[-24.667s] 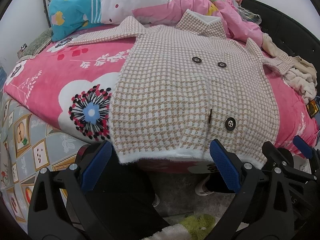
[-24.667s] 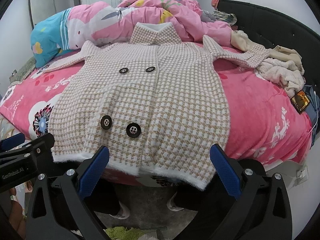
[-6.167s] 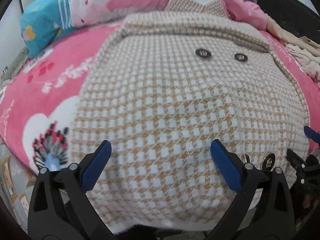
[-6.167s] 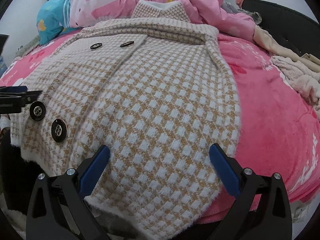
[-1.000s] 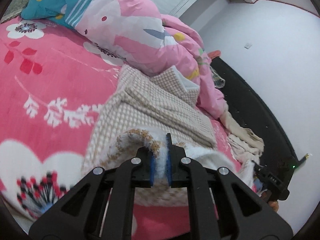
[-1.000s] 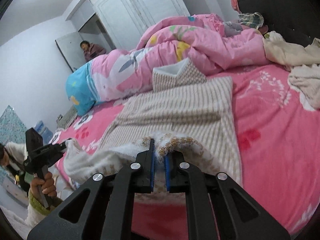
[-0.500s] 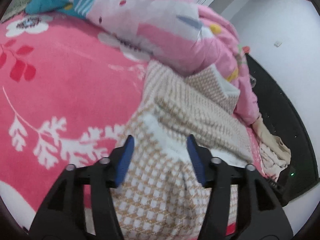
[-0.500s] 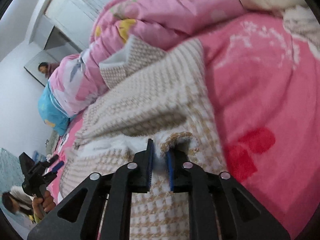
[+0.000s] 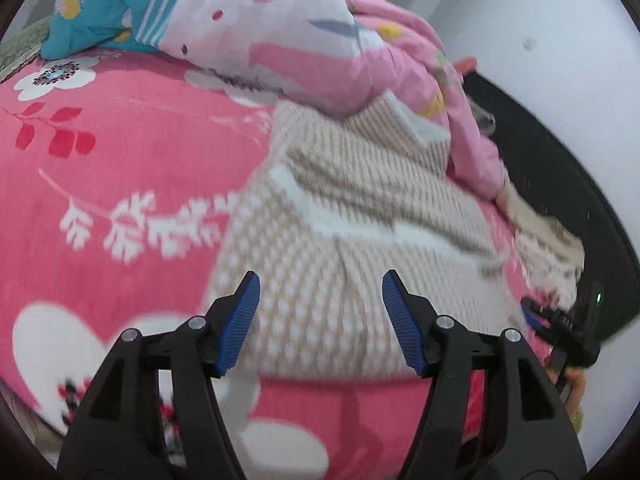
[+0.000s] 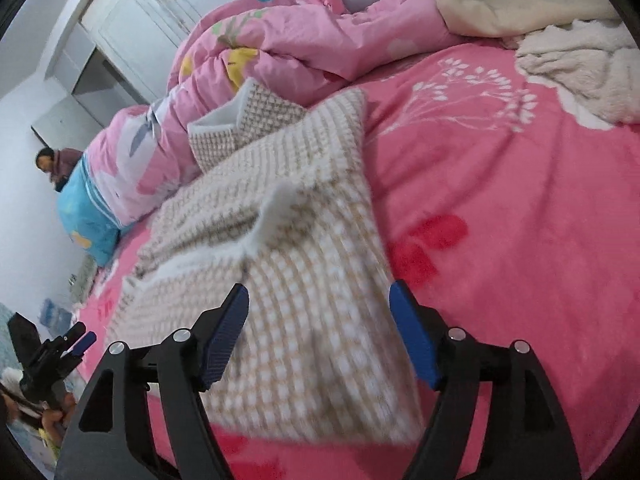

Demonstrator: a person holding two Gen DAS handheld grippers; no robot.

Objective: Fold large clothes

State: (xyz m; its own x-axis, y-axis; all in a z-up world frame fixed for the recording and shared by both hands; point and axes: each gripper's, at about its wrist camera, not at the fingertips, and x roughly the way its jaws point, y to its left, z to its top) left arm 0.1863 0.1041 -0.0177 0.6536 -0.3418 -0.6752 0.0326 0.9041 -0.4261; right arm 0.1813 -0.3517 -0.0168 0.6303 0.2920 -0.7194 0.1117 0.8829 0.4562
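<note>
We see the bed (image 10: 520, 208) under its pink flowered blanket, with a pink duvet (image 10: 320, 32) bunched along the far side and a cream heap (image 10: 580, 60) in one corner. The coat (image 9: 340, 248), beige and white check, lies folded on the blanket in front of the duvet, its white fuzzy hem turned up over its upper half and its collar (image 10: 248, 116) propped against the duvet. Motion blur softens the coat in both views.

We hold both grippers tilted down over the near edge of the coat. The left gripper (image 9: 320, 312) has its jaws apart, well short of full spread, with nothing pinched; the blue pads frame the folded cloth below without pressing it. The right gripper (image 10: 320, 332) is opening, its jaws already wide, and the cloth lies loose between and beyond them. In the right view, a hand (image 10: 54, 412) grips the left gripper's handle at the lower left edge.
</note>
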